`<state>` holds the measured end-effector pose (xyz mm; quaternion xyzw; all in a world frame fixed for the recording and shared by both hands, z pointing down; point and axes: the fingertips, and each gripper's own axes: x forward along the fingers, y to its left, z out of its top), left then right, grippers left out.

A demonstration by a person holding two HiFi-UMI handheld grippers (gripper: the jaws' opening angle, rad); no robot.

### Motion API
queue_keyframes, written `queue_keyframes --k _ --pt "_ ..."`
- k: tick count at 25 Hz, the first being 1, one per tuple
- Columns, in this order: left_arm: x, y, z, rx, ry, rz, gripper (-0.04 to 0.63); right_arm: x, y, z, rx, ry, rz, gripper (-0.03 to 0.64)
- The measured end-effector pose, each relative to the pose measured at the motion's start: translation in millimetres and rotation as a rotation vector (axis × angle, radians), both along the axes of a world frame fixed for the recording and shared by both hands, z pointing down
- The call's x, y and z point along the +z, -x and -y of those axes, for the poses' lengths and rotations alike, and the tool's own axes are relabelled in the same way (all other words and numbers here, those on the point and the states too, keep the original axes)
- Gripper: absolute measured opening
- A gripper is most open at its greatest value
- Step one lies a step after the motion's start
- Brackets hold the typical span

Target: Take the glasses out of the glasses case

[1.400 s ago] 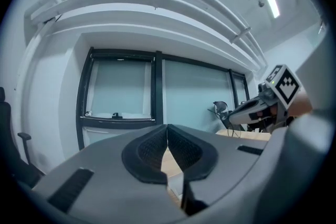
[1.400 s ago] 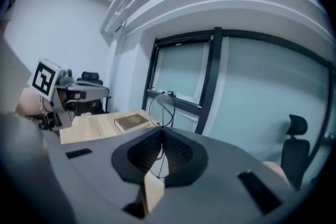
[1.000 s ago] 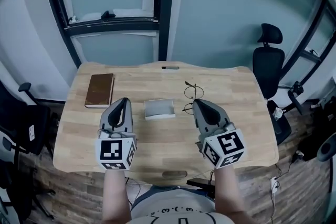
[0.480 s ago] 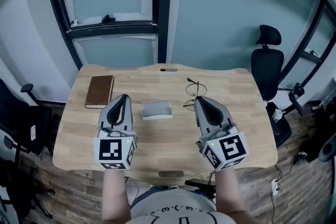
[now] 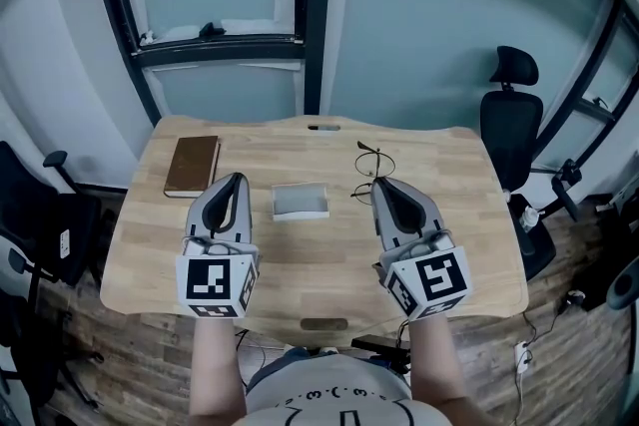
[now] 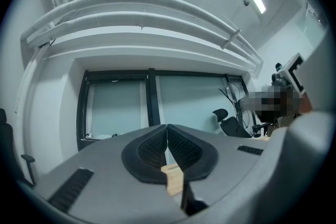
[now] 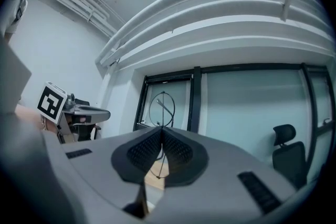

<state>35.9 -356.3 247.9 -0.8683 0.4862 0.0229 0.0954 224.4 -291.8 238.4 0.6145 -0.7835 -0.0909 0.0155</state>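
Glasses out of the case, raised slightly since a second ago

The right gripper [image 5: 380, 185] is clenched on the thin wire-framed glasses [image 5: 371, 163], whose round lens stands above its tips. They hang just right of the open grey rectangular case [image 5: 300, 202] on the pale wooden table [image 5: 329, 264]. The left gripper [image 5: 236, 179] is pressed closed and empty. A brown book [image 5: 192, 166] lies to the left, and a black office chair [image 5: 511, 115] stands to the right.

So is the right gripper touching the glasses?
Touching. In its own view, the right gripper pinches the glasses by their thin wire frame between shut jaws, with one round lens standing above them.
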Motion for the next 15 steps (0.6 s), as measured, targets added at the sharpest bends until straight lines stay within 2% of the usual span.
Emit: queue_keyframes --k 15 --pt "-4.3 4.8 -4.8 -0.004 -0.013 0.004 0.017 -1.7 -0.1 -4.7 0.01 -0.012 -0.004 0.017"
